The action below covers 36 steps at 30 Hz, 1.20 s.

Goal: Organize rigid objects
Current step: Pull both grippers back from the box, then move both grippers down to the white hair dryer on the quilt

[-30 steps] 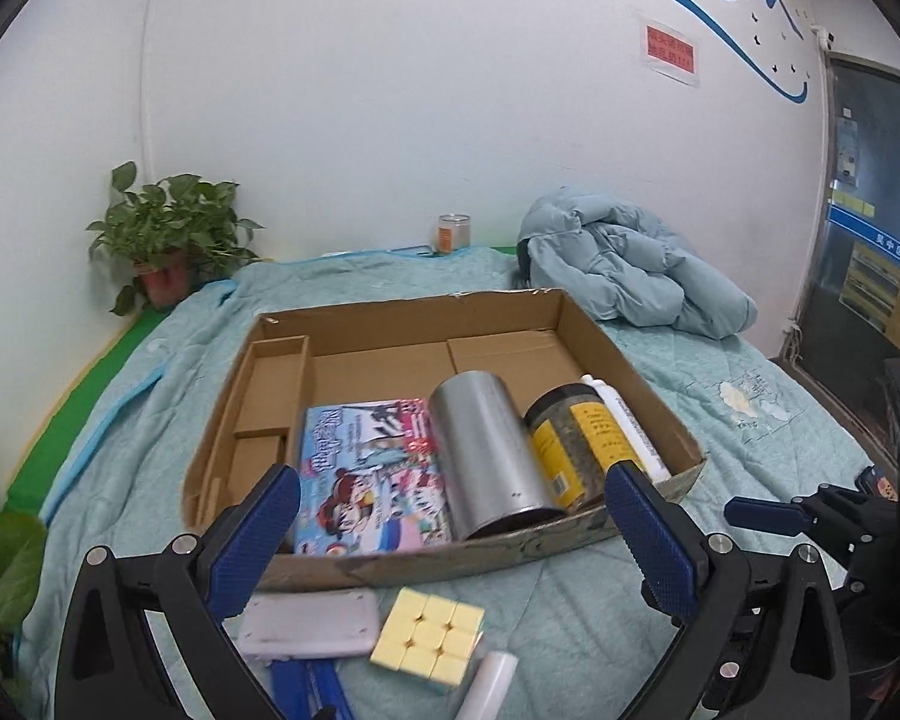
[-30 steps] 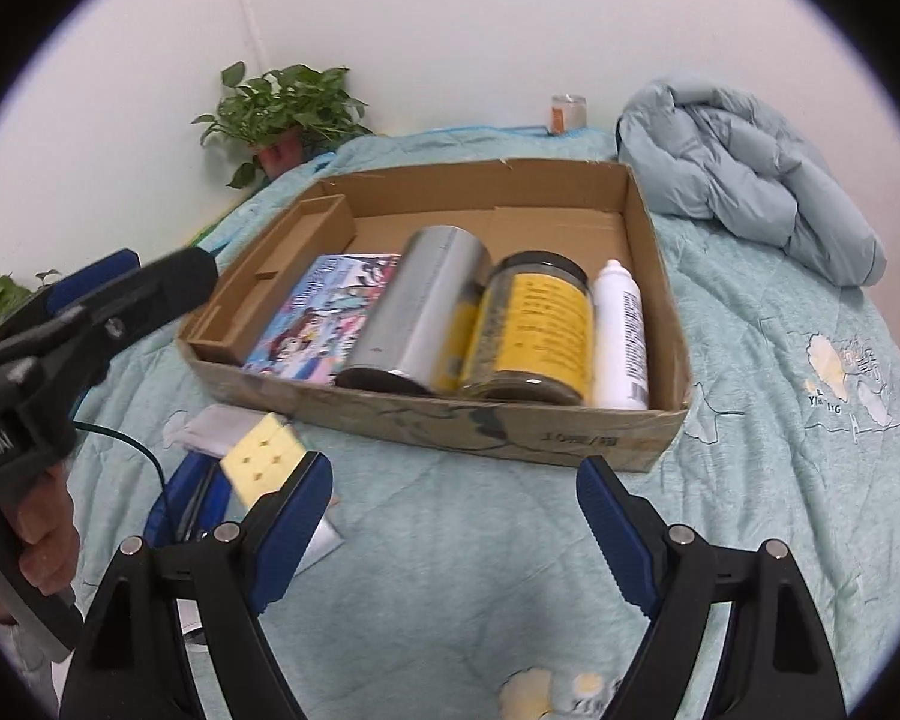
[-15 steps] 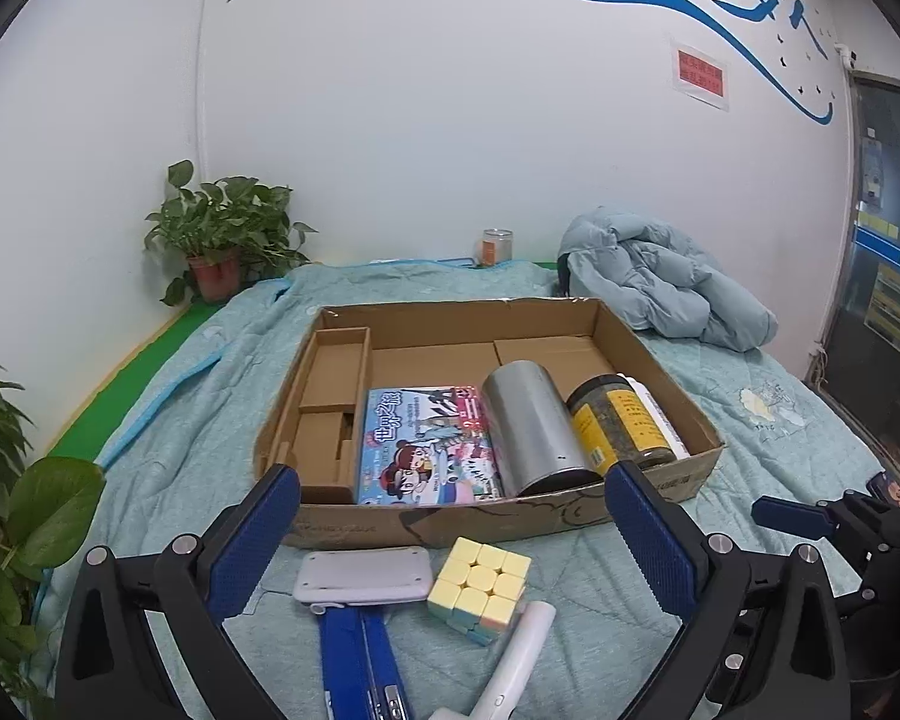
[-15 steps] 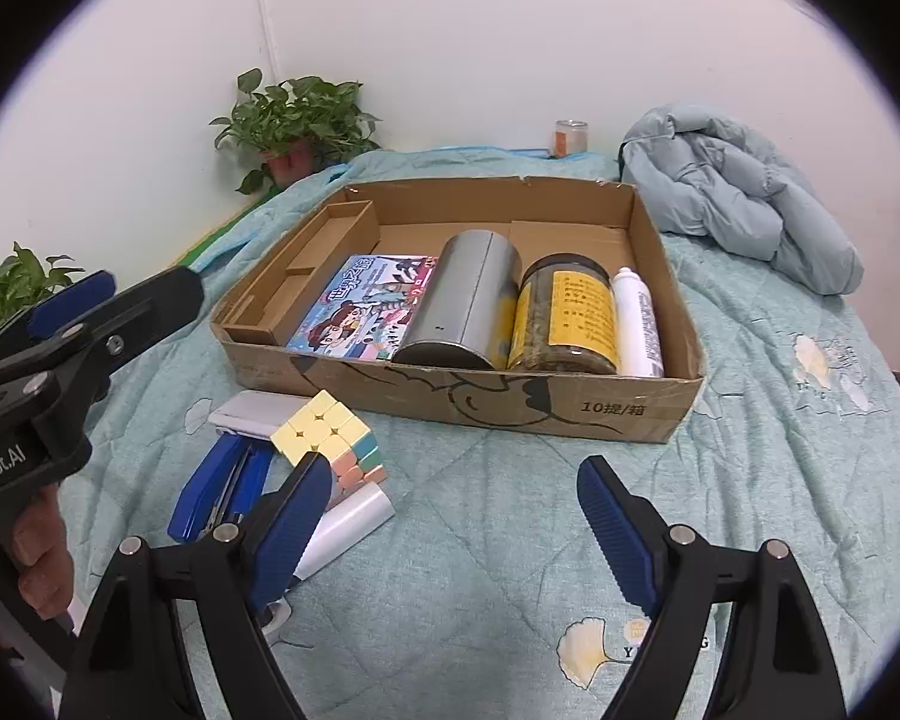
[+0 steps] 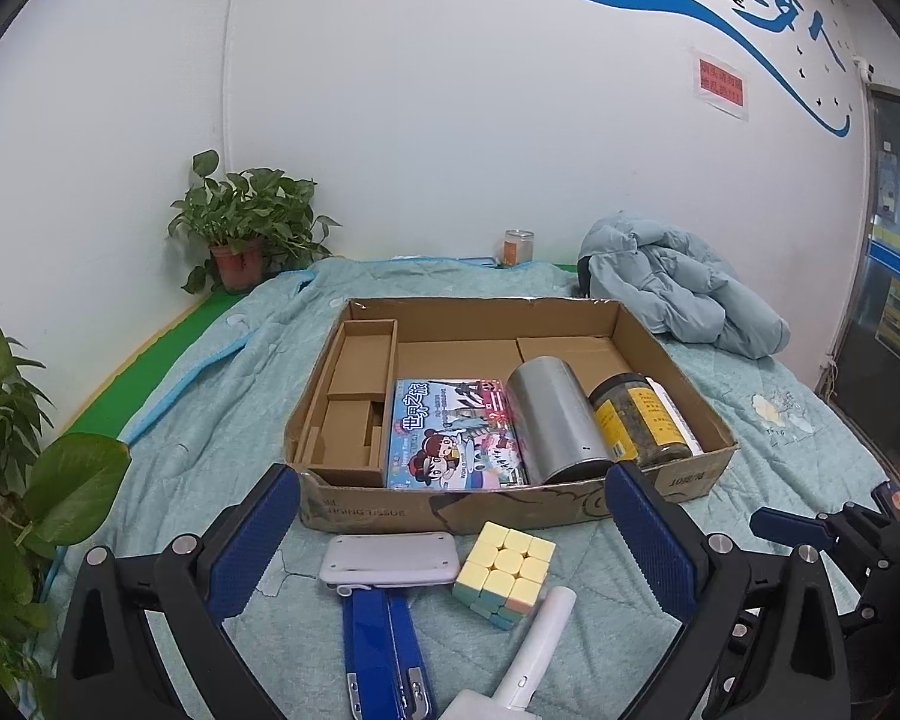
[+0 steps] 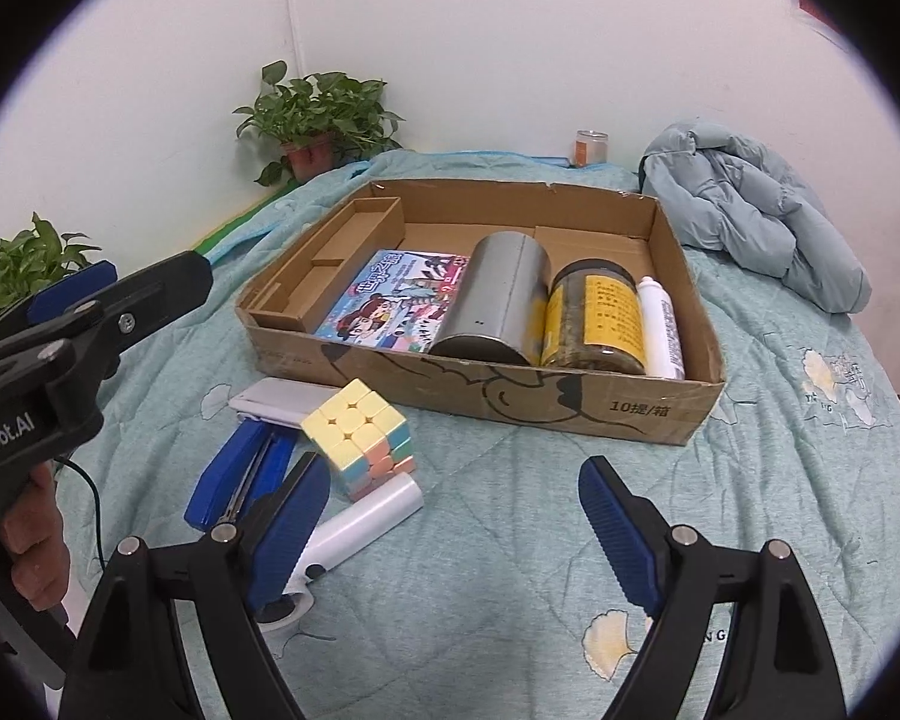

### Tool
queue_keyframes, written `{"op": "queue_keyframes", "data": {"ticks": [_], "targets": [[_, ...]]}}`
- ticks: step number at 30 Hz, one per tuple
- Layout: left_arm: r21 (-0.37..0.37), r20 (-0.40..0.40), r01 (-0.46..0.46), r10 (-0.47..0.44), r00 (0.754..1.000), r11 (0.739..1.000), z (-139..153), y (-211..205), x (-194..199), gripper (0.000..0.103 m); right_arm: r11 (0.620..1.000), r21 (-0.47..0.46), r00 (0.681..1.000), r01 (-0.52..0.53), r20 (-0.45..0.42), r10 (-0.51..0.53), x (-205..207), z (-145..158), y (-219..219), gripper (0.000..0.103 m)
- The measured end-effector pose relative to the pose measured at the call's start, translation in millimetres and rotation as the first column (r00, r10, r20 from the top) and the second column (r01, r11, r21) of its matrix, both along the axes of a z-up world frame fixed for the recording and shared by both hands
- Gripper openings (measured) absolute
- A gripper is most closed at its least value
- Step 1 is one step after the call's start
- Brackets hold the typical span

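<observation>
An open cardboard box (image 5: 510, 507) (image 6: 510, 399) on the bed holds a picture book (image 5: 450, 435), a steel can (image 5: 555, 414), a yellow-label jar (image 5: 642, 420) and a white bottle (image 6: 660, 324). In front of it lie a pastel puzzle cube (image 5: 504, 570) (image 6: 360, 435), a white-headed tool with blue handles (image 5: 384, 600) (image 6: 240, 480) and a white cylinder (image 5: 534, 642) (image 6: 360, 519). My left gripper (image 5: 450, 477) is open above these loose items. My right gripper (image 6: 455, 468) is open over bare quilt to the right of the cube. Neither holds anything.
Potted plants (image 5: 246, 228) (image 5: 6, 480) stand along the left wall. A light blue jacket (image 5: 678, 294) lies behind the box to the right, a small jar (image 5: 519, 247) by the wall. A hand (image 6: 36, 546) holds the left gripper (image 6: 120, 300).
Both grippers have drawn back from the box. The cube, the blue-handled tool and the white cylinder have come fully into both views. The jaws stayed wide.
</observation>
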State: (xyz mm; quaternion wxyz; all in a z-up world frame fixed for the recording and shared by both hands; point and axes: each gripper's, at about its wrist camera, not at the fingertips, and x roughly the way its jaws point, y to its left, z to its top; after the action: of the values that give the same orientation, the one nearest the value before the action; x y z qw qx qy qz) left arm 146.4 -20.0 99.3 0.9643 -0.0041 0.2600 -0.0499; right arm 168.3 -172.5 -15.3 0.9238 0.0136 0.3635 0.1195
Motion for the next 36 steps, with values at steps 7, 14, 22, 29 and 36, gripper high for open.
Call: {"op": "queue_keyframes", "data": {"ticks": [7, 14, 22, 29, 36], "targets": [[-0.009, -0.012, -0.021, 0.021, 1.0, 1.0, -13, 11, -3, 0.102, 1.0, -0.007, 1.0, -0.006, 0.014, 0.006, -4, -2, 7, 0.085], [-0.028, -0.081, -0.015, 0.013, 0.997, 0.999, -40, 24, -1, 0.102, 0.999, -0.009, 0.999, -0.031, 0.018, 0.031, -8, -11, 18, 0.085], [-0.04, -0.194, 0.015, -0.023, 0.981, 0.999, -77, 40, 1, 0.102, 0.997, 0.023, 0.997, -0.076, -0.022, 0.076, -17, -34, 33, 0.085], [-0.109, -0.297, 0.063, -0.094, 0.95, 0.992, -105, 53, 9, 0.102, 0.989, 0.045, 0.989, -0.141, -0.029, 0.142, -30, -48, 45, 0.085], [-0.224, -0.41, 0.099, -0.186, 0.893, 0.97, -140, 54, 26, 0.102, 0.988, 0.036, 0.985, -0.147, -0.086, 0.15, -27, -67, 56, 0.087]]}}
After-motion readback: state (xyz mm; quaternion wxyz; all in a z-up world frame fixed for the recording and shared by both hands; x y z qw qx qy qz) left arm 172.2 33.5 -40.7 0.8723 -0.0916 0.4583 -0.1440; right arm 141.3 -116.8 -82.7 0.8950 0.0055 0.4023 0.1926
